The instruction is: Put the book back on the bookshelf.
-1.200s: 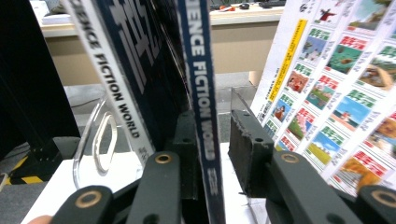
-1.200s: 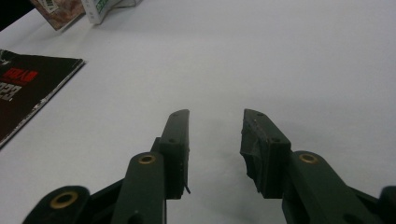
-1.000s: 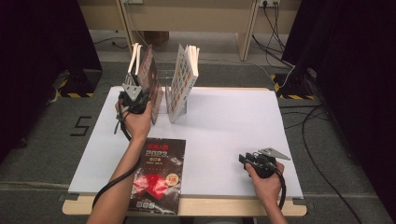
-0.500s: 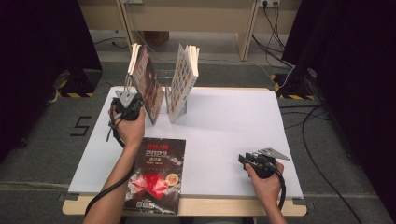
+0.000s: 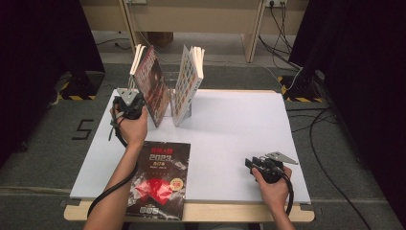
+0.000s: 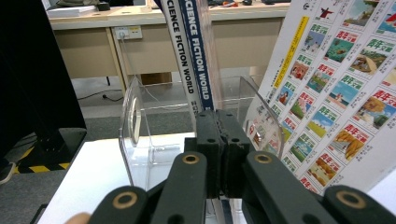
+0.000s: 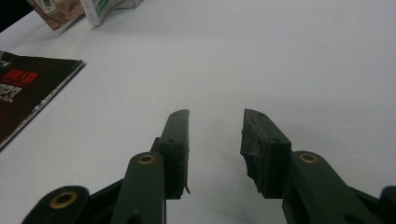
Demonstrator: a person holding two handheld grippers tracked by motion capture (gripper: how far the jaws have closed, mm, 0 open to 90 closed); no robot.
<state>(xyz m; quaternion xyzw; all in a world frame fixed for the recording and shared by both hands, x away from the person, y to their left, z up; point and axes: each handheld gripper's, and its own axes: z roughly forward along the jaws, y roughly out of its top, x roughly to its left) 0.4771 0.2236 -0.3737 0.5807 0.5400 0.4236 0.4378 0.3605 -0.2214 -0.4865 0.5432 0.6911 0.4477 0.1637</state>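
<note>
A dark-covered magazine [image 5: 152, 88] leans upright in a clear acrylic stand [image 6: 140, 135]; its spine [image 6: 194, 51] reads "Science Fiction World". Beside it leans a white magazine [image 5: 187, 84] printed with several small cover pictures [image 6: 336, 93]. My left gripper [image 5: 131, 101] hovers just left of the dark magazine, and in the left gripper view [image 6: 222, 119] its jaws are pressed together with nothing between them. A black and red magazine [image 5: 160, 179] lies flat at the table's front edge. My right gripper [image 5: 250, 164] rests low at the front right, open [image 7: 215, 126] over bare table.
The white table [image 5: 230, 129] has free room through its middle and right side. The flat magazine's corner [image 7: 28, 93] lies left of the right gripper. A wooden bench [image 5: 215, 19] and cables [image 5: 316, 120] stand beyond the table's far and right edges.
My left gripper has drawn back down and to the left, away from the dark magazine, which stays leaning in the stand. The right gripper has not moved.
</note>
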